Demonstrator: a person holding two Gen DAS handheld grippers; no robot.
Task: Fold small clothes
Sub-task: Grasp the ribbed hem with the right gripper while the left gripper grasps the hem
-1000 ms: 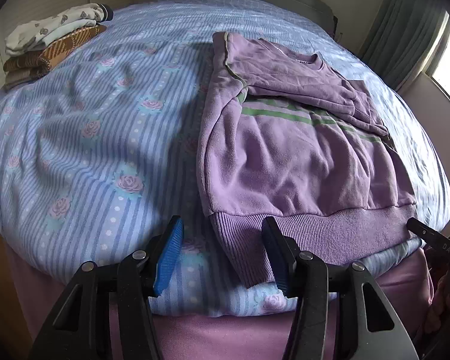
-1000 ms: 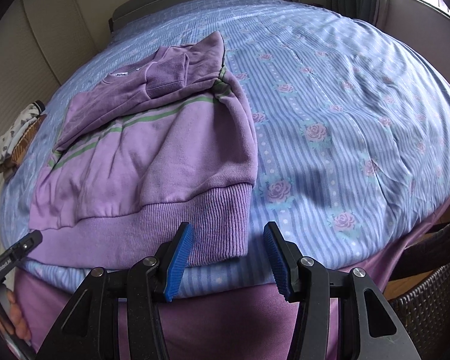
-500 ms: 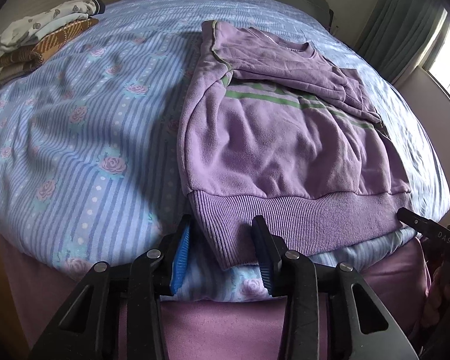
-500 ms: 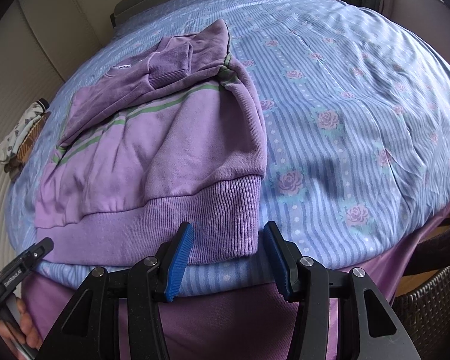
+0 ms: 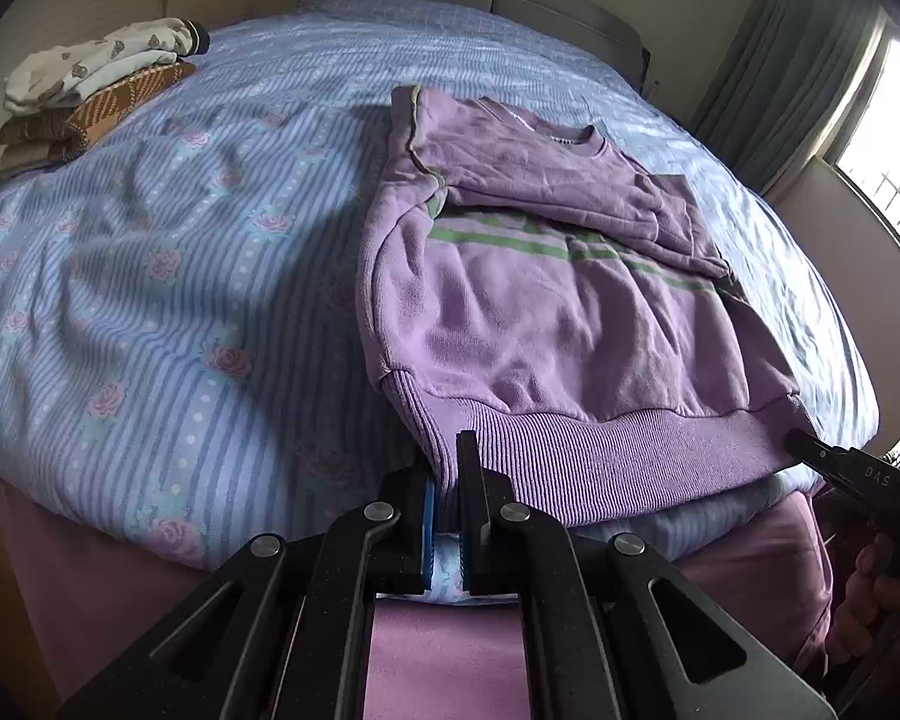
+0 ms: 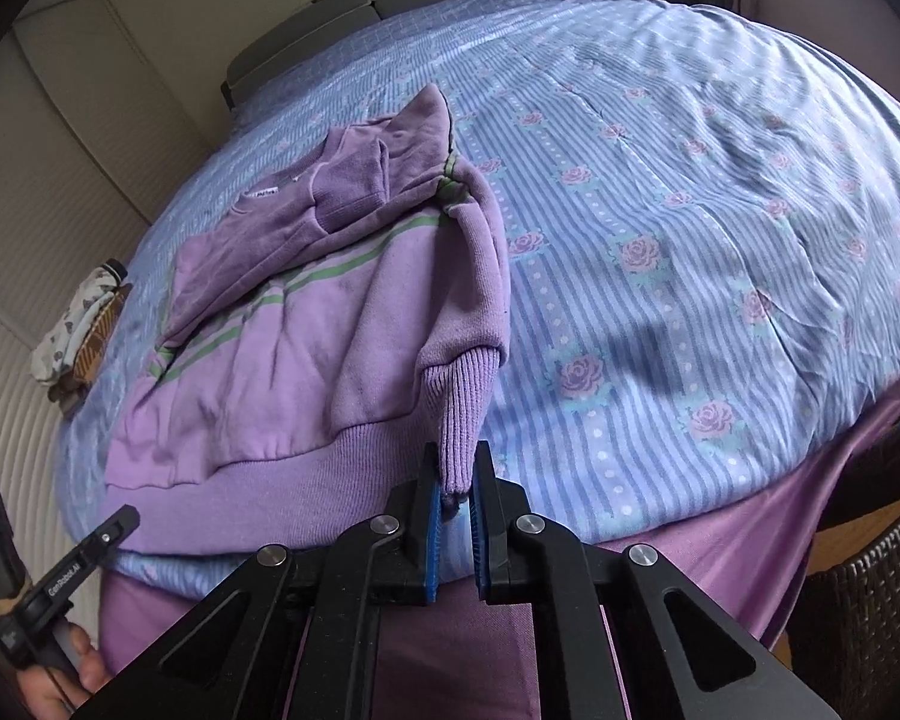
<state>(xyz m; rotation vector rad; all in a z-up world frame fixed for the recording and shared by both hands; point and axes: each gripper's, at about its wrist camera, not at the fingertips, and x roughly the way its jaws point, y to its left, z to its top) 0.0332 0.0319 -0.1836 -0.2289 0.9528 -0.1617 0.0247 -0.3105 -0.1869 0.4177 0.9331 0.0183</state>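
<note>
At the lower centre of each wrist view, the ribbed hem of the purple sweatshirt (image 5: 546, 324) is pinched between nearly closed jaws. One hem corner is held by the left gripper (image 5: 445, 480), the other by the right gripper (image 6: 455, 480). The garment is spread on the blue floral bedspread (image 5: 168, 276).

Purple sweatshirt (image 5: 546, 324) before us, sleeves folded in

We see green chest stripes; its ribbed hem (image 5: 600, 456) lies along the bed's near edge.
</note>
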